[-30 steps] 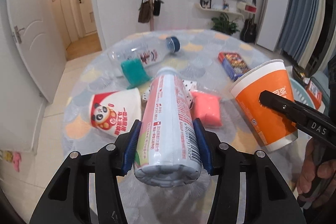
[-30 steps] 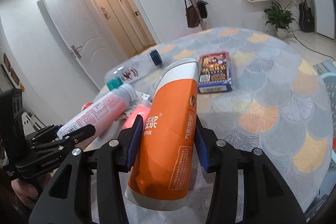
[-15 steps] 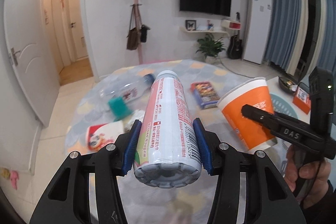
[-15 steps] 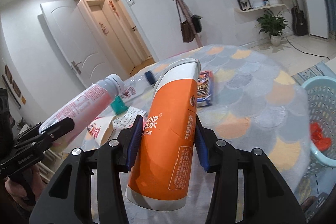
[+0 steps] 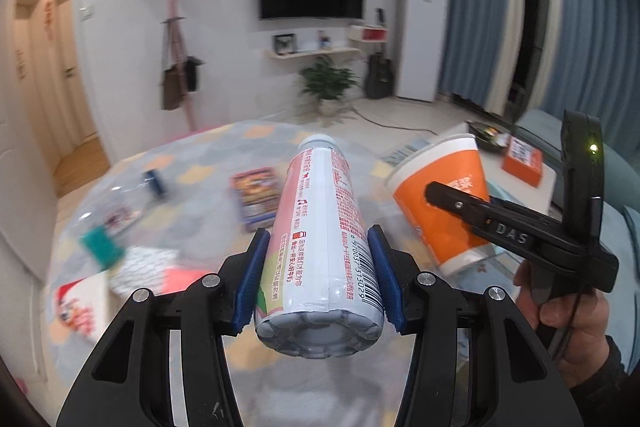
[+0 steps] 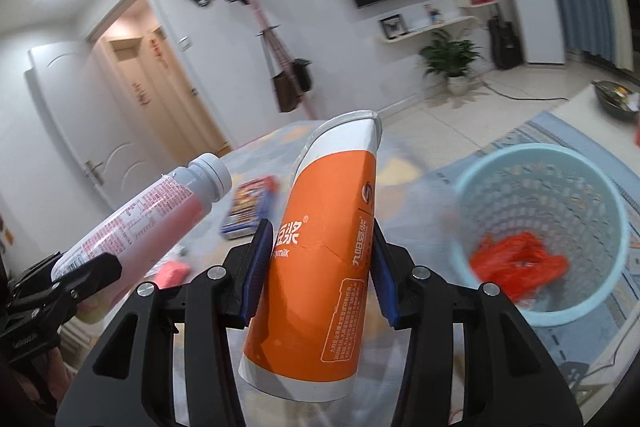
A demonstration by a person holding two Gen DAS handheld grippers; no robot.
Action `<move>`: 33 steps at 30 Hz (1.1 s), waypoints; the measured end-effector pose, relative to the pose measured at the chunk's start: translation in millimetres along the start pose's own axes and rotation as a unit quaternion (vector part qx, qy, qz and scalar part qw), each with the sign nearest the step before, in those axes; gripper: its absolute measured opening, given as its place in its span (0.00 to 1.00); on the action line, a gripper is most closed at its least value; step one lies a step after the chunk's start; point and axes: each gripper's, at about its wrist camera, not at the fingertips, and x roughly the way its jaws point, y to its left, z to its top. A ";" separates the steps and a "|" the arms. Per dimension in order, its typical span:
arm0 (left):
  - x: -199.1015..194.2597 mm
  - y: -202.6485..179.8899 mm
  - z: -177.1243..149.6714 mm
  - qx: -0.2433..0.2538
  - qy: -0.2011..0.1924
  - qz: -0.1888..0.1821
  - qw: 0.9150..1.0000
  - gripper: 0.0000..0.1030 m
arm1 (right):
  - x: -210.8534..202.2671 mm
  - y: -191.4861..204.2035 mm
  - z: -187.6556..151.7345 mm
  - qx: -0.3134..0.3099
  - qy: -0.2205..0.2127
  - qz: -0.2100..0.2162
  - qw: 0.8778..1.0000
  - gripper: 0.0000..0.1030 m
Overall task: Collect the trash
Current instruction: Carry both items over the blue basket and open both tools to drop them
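Note:
My left gripper point(image 5: 318, 275) is shut on a white and pink drink bottle point(image 5: 320, 227) and holds it in the air above the round table point(image 5: 208, 163). The bottle also shows at the left of the right wrist view point(image 6: 140, 215). My right gripper point(image 6: 318, 273) is shut on an orange and white paper cup point(image 6: 324, 251), also held up; the cup shows at the right of the left wrist view point(image 5: 444, 203). A light blue basket point(image 6: 600, 195) with red trash point(image 6: 516, 263) inside stands on the floor, to the right of the cup.
On the table lie a clear plastic bottle point(image 5: 120, 203), a teal block point(image 5: 100, 245), a panda-print cup point(image 5: 80, 307), a pink pack point(image 5: 184, 277) and a colourful box point(image 5: 256, 195). A coat stand point(image 5: 176, 39) and a door point(image 6: 92, 123) are behind.
Both grippers have risen and swung right with their loads. The table has dropped lower in view and the blue basket has come closer in the right wrist view.

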 end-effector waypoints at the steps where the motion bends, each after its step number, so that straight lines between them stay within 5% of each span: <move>1: 7.1 -8.6 3.2 0.004 0.001 -0.011 1.000 0.47 | -2.4 -6.3 0.9 0.003 -0.004 -0.007 1.000 0.42; 13: 90.1 -89.2 32.3 0.062 0.034 -0.092 0.993 0.47 | -23.2 -120.1 18.8 0.066 -0.048 -0.106 0.991 0.42; 23: 170.5 -143.2 36.6 0.095 0.092 -0.104 0.986 0.47 | 5.9 -196.1 18.5 0.110 -0.022 -0.151 0.982 0.42; 33: 197.2 -158.3 35.4 0.099 0.111 -0.084 0.985 0.48 | 19.0 -226.8 7.1 0.127 0.006 -0.179 0.976 0.51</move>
